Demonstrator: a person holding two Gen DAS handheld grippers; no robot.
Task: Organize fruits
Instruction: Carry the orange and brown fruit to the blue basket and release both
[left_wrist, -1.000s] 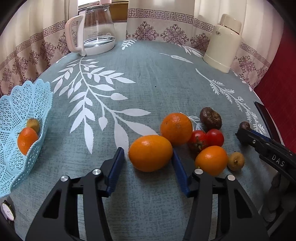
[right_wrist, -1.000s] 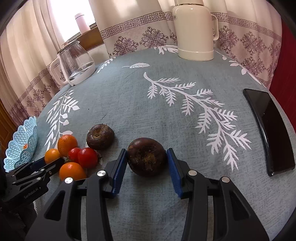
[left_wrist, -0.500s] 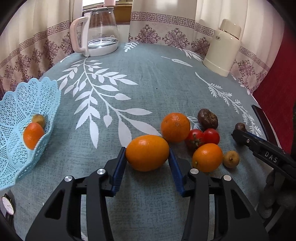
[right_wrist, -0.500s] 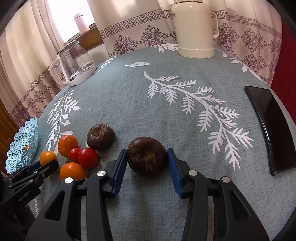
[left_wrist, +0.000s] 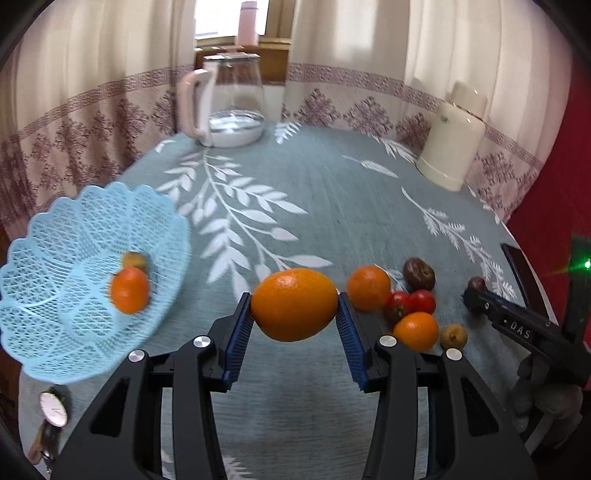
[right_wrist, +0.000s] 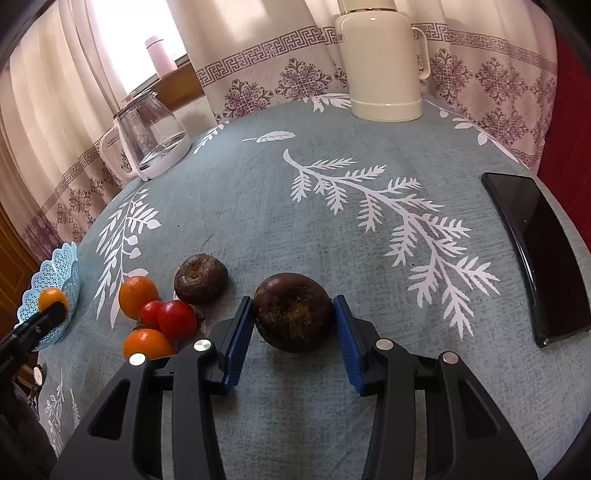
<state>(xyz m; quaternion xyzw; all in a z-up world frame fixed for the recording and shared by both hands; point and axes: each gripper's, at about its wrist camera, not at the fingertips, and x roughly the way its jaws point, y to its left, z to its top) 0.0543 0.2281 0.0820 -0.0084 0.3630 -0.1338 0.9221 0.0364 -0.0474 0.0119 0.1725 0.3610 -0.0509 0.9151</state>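
Note:
My left gripper (left_wrist: 293, 314) is shut on a large orange (left_wrist: 291, 295), held above the cloth to the right of the blue lattice basket (left_wrist: 55, 332). A small orange (left_wrist: 129, 290) and a yellowish fruit (left_wrist: 133, 259) lie in the basket. My right gripper (right_wrist: 293, 314) is shut on a dark purple fruit (right_wrist: 293, 312) that rests on the table. To its left lie a second dark fruit (right_wrist: 200, 274), an orange (right_wrist: 137, 296), two tomatoes (right_wrist: 176, 319) and a small orange (right_wrist: 147, 343). A small tan fruit (left_wrist: 453, 336) lies near them.
A glass kettle (left_wrist: 229, 107) and a cream thermos (left_wrist: 452, 144) stand at the back of the round table. A black phone (right_wrist: 535, 254) lies near the right edge. A wristwatch (left_wrist: 53, 408) lies in front of the basket.
The left gripper closed on the large orange, lifted it off the cloth and carried it left toward the basket. The right gripper has stayed on the dark fruit.

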